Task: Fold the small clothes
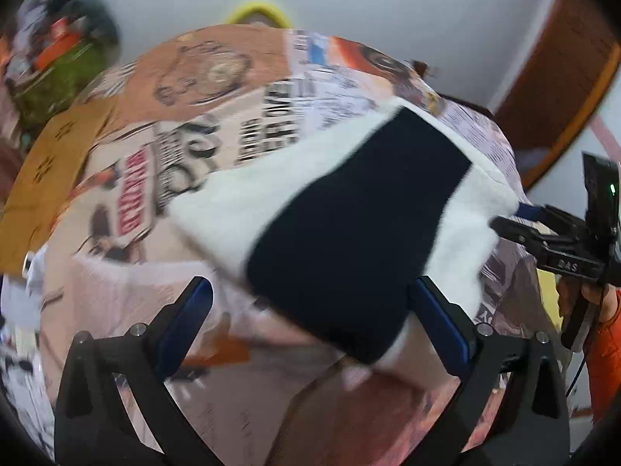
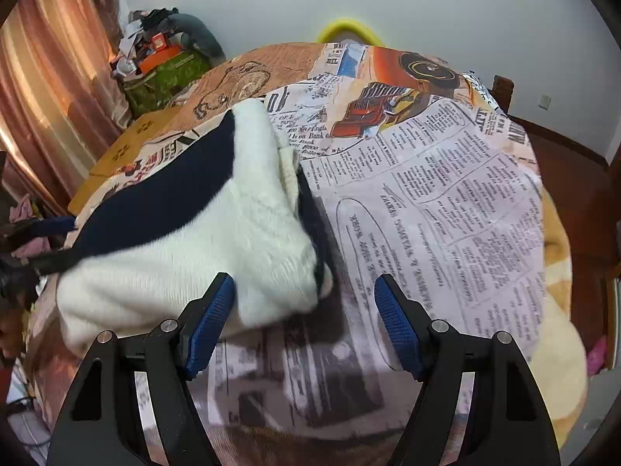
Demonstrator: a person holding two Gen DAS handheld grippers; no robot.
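A small white garment with a wide dark navy band (image 1: 357,209) lies on the newspaper-print tablecloth (image 1: 233,128). My left gripper (image 1: 310,303) is open; its blue pads stand on either side of the garment's near edge, not closed on it. In the right wrist view the same garment (image 2: 217,240) lies left of centre. My right gripper (image 2: 304,299) is open, its left pad at the garment's near corner. The right gripper also shows at the right edge of the left wrist view (image 1: 551,240), by the garment's far corner.
A yellow chair back (image 2: 345,29) stands behind the table. A green bag with clutter (image 2: 163,73) and pink curtains (image 2: 50,89) are at the left. A brown cardboard box (image 1: 50,178) sits at the table's left. A cream cushion (image 2: 559,349) lies at the right edge.
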